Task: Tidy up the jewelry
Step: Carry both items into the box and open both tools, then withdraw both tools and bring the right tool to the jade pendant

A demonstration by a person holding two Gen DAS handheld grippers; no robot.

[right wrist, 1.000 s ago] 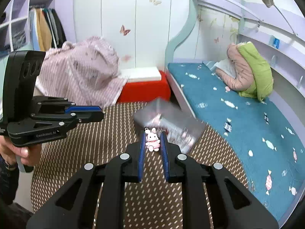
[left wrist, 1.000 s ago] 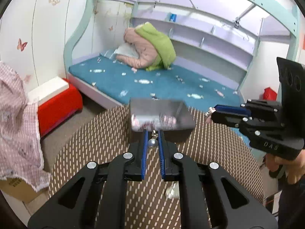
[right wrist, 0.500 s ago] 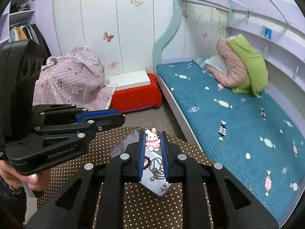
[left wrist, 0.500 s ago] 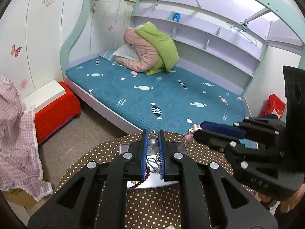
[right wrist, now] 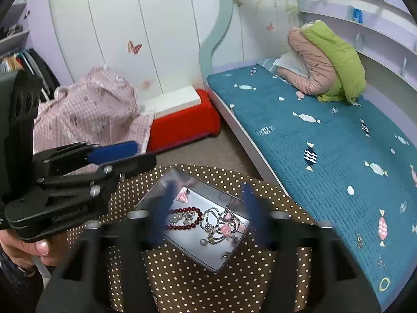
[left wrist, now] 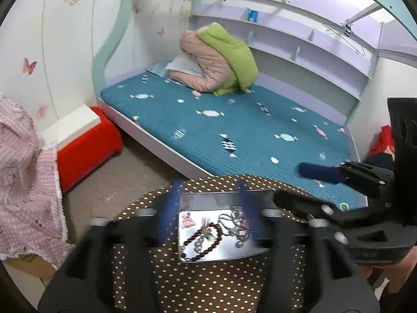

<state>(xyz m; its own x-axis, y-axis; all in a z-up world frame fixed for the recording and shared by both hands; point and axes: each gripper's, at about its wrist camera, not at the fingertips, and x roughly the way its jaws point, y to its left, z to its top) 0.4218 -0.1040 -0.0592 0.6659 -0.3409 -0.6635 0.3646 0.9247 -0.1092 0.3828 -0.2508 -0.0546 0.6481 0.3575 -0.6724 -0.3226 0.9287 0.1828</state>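
Note:
A silver tray (left wrist: 226,253) (right wrist: 192,250) sits on the brown polka-dot table (left wrist: 208,287) (right wrist: 187,287). In it lie a dark red bead bracelet (left wrist: 203,240) (right wrist: 186,217), tangled silver chains (left wrist: 233,221) (right wrist: 216,221), a pink bunny charm (left wrist: 187,221) (right wrist: 181,196) and a grey pearl piece (right wrist: 202,241). My left gripper (left wrist: 208,208) is open and blurred, straddling the tray. My right gripper (right wrist: 208,208) is open and blurred over the tray. Each gripper shows in the other's view, the right (left wrist: 338,187) and the left (right wrist: 99,161).
A bed with a teal cover (left wrist: 234,130) (right wrist: 325,143) lies beyond the table, with a pink and green bundle (left wrist: 219,62). A red stool with a white top (left wrist: 86,138) (right wrist: 182,114) and pink checked cloth (left wrist: 23,182) (right wrist: 91,112) stand at the left.
Both grippers have opened. The pearl piece has left the left gripper and the pink bunny charm the right; both lie in the tray. The fingers are blurred.

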